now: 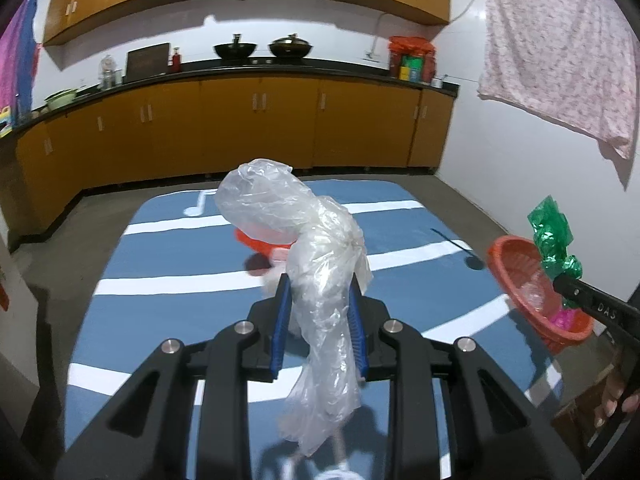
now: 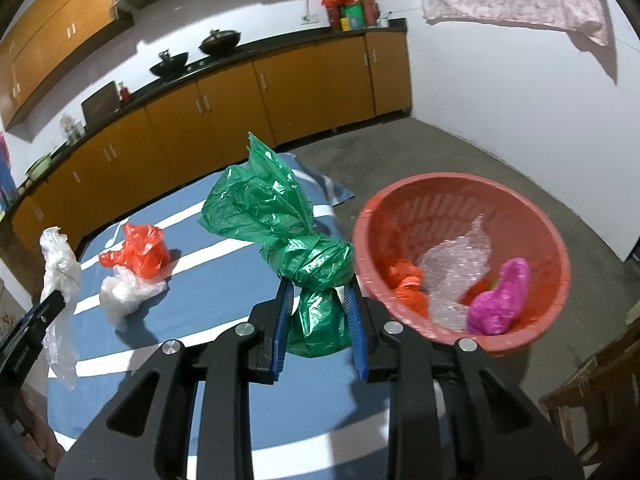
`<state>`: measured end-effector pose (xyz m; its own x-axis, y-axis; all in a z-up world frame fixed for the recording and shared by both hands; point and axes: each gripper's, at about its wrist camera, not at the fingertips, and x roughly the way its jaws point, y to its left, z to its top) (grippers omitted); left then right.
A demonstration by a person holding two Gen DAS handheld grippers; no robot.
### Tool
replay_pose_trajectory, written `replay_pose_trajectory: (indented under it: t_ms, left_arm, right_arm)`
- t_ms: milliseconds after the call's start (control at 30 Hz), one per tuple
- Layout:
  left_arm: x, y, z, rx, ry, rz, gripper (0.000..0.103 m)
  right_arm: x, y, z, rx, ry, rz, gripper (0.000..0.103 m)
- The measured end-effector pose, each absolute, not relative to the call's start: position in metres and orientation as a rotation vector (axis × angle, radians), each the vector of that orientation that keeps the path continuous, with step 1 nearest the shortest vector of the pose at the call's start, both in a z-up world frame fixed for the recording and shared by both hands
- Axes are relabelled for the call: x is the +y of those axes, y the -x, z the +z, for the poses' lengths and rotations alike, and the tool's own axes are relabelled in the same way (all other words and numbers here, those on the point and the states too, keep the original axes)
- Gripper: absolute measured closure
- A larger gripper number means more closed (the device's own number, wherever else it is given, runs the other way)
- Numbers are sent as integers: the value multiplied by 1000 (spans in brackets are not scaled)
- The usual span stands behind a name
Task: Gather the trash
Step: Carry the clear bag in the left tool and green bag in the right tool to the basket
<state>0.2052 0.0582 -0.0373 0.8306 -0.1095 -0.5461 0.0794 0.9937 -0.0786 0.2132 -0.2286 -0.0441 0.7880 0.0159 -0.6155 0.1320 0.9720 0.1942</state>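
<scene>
My left gripper (image 1: 319,284) is shut on a clear plastic bag (image 1: 304,240) and holds it above the blue striped table (image 1: 168,248); it also shows in the right wrist view (image 2: 60,264). My right gripper (image 2: 316,290) is shut on a knotted green plastic bag (image 2: 280,220), held just left of the red basket (image 2: 460,188). In the left wrist view the green bag (image 1: 554,240) hangs over the basket (image 1: 508,256). An orange bag (image 2: 138,250) and a white bag (image 2: 124,292) lie on the table. The basket holds orange, clear and pink bags (image 2: 500,296).
Orange kitchen cabinets (image 1: 240,120) with a black counter run along the far wall, with two woks (image 1: 236,50) on it. A pink cloth (image 1: 560,52) hangs at the right wall. A wooden chair (image 2: 592,400) stands at the lower right. The floor is grey concrete.
</scene>
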Motion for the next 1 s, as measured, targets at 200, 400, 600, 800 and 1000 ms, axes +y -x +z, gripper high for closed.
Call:
replay_pose_trajectory:
  t_ms: [200,400,600,800,1000]
  left_arm:
    - [26,-205,-36,583,35,-164,76]
    - [-8,-205,-36,589,16,-231,76]
    - [-35,-206,-38,596,0,-292,76]
    - [-57,-207,-40,605,-10,-342,76]
    - [-84,-214,-37,604,-15,-404,76]
  right_arm:
    - [-252,-200,-42,640,-250,-118,76]
    - [-272,-191,-42,628,-260,-161,76]
    - [-289,-185,-44,624,-278,-194,76]
    - [-301,-183,-44,610,-283,-227,76]
    - [-321,-181,-39,581,-298,-280,76]
